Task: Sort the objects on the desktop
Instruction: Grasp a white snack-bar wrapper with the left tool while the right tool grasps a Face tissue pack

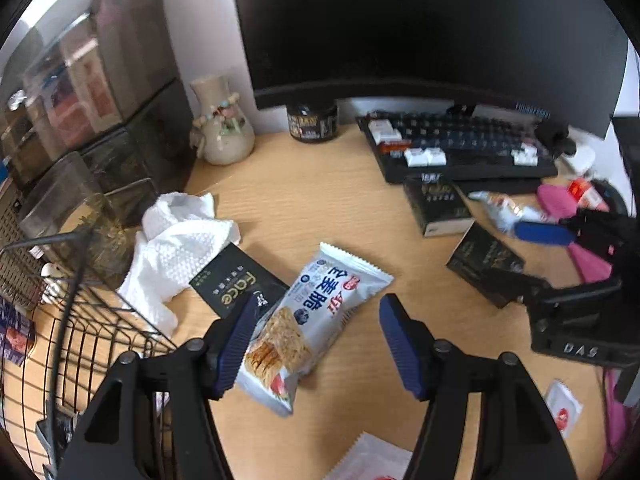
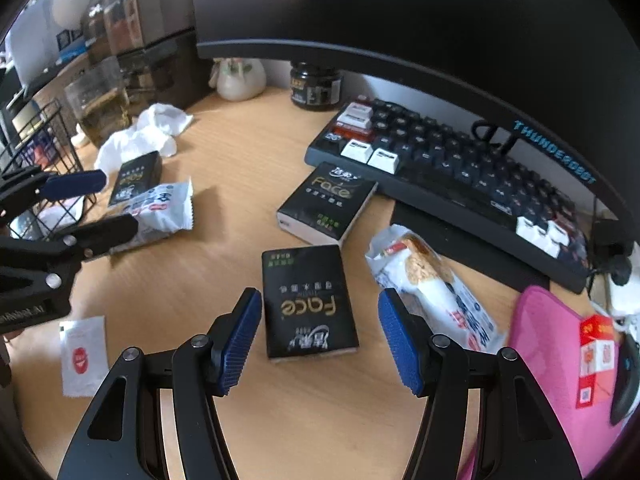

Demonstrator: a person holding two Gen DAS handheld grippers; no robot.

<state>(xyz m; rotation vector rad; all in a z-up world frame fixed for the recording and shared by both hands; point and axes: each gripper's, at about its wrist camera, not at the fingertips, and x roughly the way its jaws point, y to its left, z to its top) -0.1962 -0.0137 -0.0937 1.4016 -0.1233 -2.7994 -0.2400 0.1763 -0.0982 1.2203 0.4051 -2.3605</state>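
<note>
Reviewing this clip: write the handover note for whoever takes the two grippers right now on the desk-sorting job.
Left gripper: open, empty, over the snack packet beside the wire basket.
Right gripper: open, empty, above the nearest black Face tissue pack.
On the desk: two more Face packs, a second snack packet, crumpled white tissue, red-and-white sachet.
Done: nothing visibly sorted.
Left: everything.

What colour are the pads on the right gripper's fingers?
Blue, with a ribbed texture, on black fingers. The right wrist view shows them best.
</note>
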